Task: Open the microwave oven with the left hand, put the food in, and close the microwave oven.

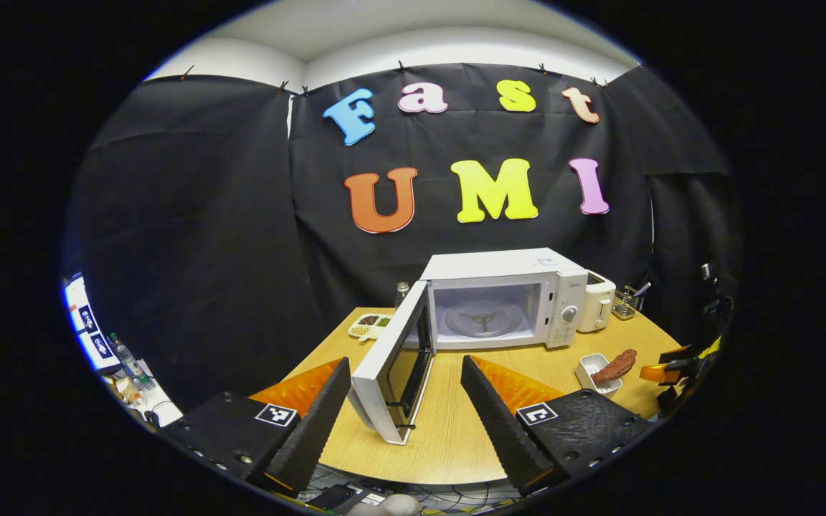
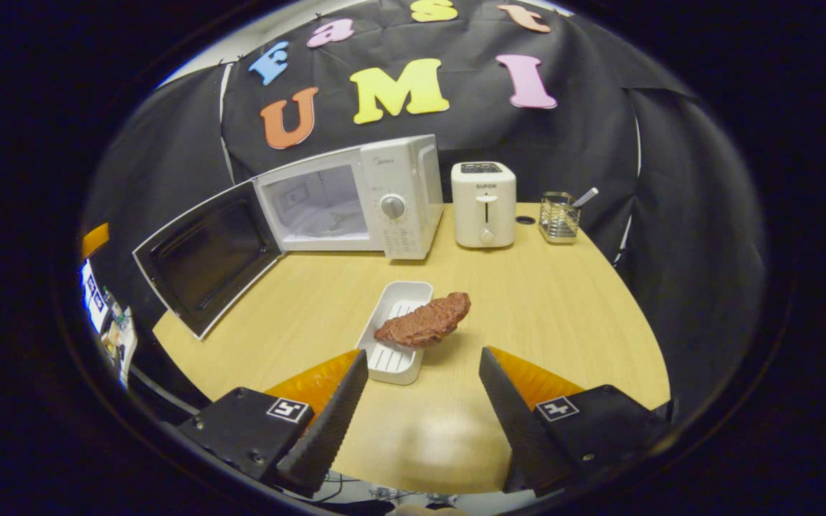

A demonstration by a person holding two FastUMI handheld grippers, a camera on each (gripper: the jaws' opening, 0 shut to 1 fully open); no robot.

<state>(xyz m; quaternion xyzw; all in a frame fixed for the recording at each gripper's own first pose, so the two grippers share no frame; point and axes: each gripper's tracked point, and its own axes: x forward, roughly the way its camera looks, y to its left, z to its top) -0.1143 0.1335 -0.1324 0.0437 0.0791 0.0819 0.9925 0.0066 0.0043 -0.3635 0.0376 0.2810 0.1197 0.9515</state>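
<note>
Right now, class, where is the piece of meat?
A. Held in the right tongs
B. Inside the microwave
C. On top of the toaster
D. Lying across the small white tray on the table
D: the meat lies across the white tray on the table, ahead of the open right tongs.

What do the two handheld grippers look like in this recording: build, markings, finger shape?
The left gripper and the right gripper look alike. Each has a black, angular body with small screws, carrying two long wedge-shaped fingers that taper to a point and have a finely ribbed inner face. A small square black-and-white tag sits on each side of the body.
</note>
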